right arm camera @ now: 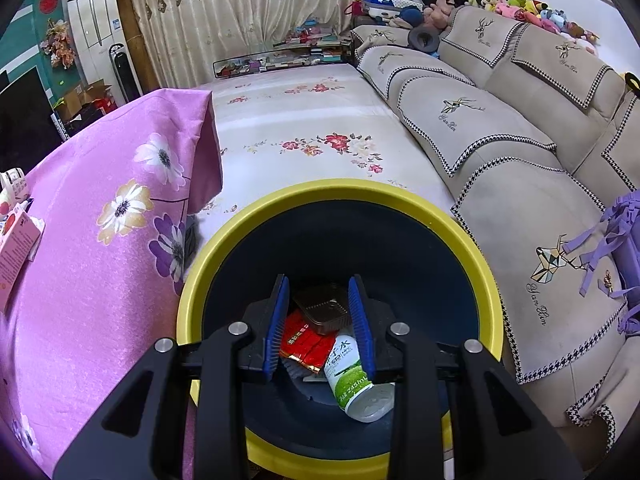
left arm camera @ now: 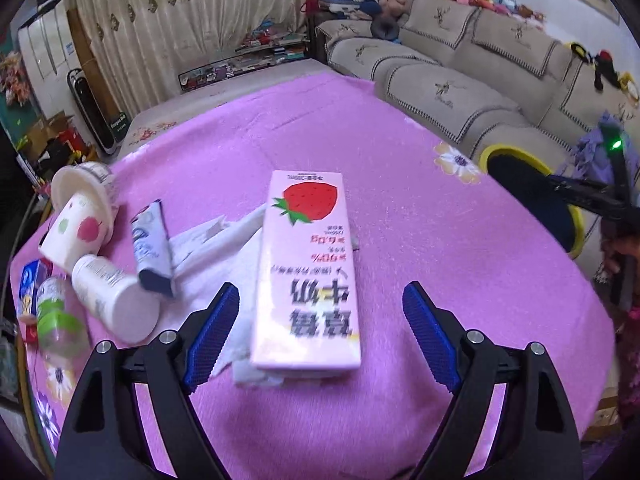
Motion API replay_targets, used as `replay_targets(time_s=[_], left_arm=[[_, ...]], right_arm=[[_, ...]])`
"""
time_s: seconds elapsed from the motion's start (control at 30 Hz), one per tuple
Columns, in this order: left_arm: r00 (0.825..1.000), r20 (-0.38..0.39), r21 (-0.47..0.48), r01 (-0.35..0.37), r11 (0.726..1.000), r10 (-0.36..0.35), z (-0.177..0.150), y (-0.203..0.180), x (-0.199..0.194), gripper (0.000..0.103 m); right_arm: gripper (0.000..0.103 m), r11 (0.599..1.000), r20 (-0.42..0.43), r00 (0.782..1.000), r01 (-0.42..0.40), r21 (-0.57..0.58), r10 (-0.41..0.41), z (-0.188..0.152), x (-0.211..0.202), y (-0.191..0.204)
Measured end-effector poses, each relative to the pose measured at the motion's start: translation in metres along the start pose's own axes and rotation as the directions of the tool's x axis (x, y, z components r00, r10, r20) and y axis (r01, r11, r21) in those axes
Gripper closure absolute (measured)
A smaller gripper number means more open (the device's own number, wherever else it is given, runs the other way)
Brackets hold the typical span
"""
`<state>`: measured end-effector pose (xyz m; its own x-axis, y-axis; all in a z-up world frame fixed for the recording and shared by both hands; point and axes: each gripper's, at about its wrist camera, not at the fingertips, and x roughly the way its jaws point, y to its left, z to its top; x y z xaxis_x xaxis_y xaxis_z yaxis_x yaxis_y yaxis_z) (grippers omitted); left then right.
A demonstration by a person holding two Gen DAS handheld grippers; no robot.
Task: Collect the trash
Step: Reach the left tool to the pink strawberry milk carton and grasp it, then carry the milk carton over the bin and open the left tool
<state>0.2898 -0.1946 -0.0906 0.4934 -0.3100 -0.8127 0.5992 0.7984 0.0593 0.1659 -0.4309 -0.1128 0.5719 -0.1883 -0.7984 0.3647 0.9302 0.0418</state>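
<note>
On the pink-clothed surface (left arm camera: 440, 280): left gripper (left arm camera: 320, 336) fingers spread around strawberry milk carton (left arm camera: 308, 272), ready to pinch | right gripper (right arm camera: 320, 328) over yellow-rimmed bin (right arm camera: 472, 256), fingers parted, empty, apparently after a drop.

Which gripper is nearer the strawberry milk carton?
Left. The left gripper straddles the carton, jaws open; the right gripper hangs over the bin off the table.

milk carton (left arm camera: 306, 268) lies on the tablecloth (left arm camera: 440, 264), partly on tissue (left arm camera: 216, 248); cups (left arm camera: 80, 216) at nine o'clock, bin (left arm camera: 532, 196) at three.
</note>
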Motion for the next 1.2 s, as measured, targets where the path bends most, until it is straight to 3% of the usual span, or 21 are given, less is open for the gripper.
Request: replay_targets(time_s=[0.3, 0.37, 0.6, 0.9, 1.2], left_arm=[[0.993, -0.028, 0.024, -0.115, 0.993, 0.115, 0.009, -0.015, 0.022, 0.042], [0.991, -0.028, 0.019, -0.133, 0.991, 0.134, 0.008, -0.013, 0.022, 0.052], [0.992, -0.002, 0.005, -0.129, 0.992, 0.129, 0.004, -0.016, 0.007, 0.054], [0.994, 0.08, 0.058, -0.075, 0.996, 0.07, 0.008, -0.056, -0.032, 0.054], [0.992, 0.095, 0.17, 0.064, 0.983, -0.081, 0.043, -0.142, -0.029, 0.054]], right_arm=[[0.073, 1.0, -0.006, 1.0, -0.003, 0.009, 0.003, 0.0, 0.001, -0.005], [0.073, 1.0, -0.006, 1.0, -0.003, 0.011, 0.003, -0.001, 0.002, -0.006], [0.073, 1.0, 0.001, 1.0, -0.01, 0.019, 0.01, -0.004, -0.002, -0.007], [0.073, 0.999, 0.02, 1.0, -0.02, 0.031, 0.02, -0.009, -0.014, -0.016], [0.073, 0.999, 0.077, 0.997, -0.002, 0.04, -0.001, -0.018, -0.049, -0.04]])
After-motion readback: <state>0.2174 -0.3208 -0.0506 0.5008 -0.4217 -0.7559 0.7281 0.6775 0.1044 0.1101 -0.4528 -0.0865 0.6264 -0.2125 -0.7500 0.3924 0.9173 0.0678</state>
